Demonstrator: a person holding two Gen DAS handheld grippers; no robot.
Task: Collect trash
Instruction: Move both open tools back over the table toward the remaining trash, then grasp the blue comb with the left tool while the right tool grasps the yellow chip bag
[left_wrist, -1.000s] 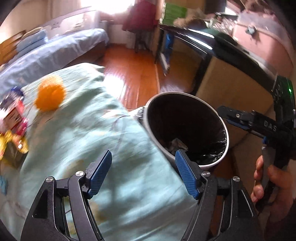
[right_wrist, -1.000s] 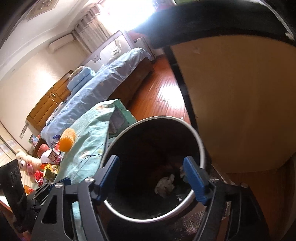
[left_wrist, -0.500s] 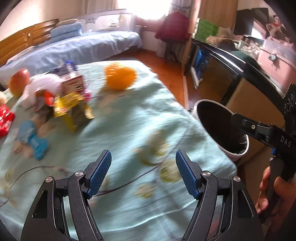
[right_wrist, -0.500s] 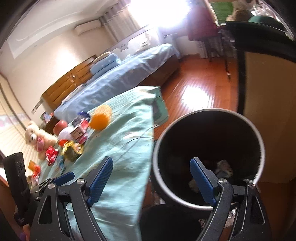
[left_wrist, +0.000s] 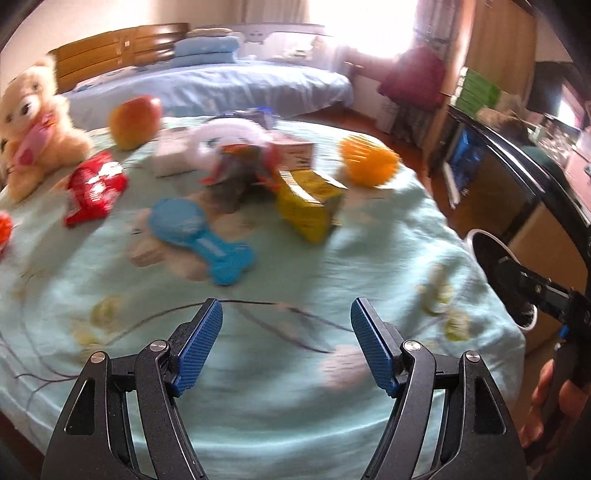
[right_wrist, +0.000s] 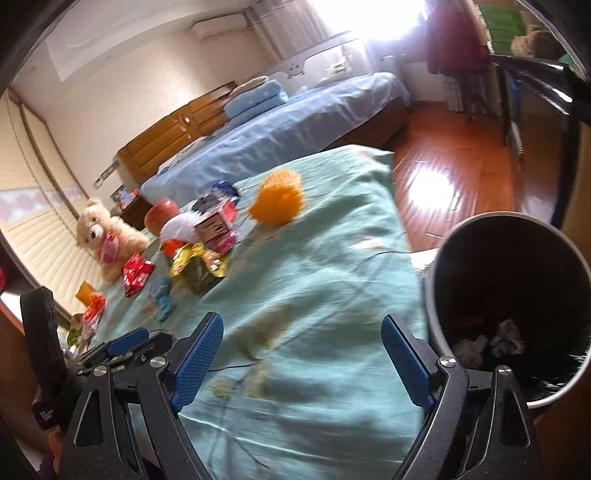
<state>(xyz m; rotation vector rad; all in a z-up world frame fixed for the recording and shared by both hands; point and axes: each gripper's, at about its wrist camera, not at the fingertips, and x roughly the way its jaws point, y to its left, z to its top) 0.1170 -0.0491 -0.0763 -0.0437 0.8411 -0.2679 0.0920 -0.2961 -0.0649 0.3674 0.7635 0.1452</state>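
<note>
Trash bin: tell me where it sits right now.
The trash bin stands on the wooden floor at the right edge of the green-covered bed, beside the right gripper; the left wrist view shows it far right.

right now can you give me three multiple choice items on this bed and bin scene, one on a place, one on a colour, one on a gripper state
1. Where is the trash bin?
A. beside the edge of the bed with the light green sheet
B. on the blue bed
C. on the sheet among the toys

2. What colour is the bone-shaped toy?
A. red
B. blue
C. yellow

3. How does the left gripper stand?
A. shut on a wrapper
B. shut on nothing
C. open, with nothing between its fingers

Answers:
1 A: the right wrist view shows the bin standing off the sheet's edge, on the floor side.
2 B: it lies blue near the yellow packet.
3 C: the blue pads stand wide apart over bare sheet.
</note>
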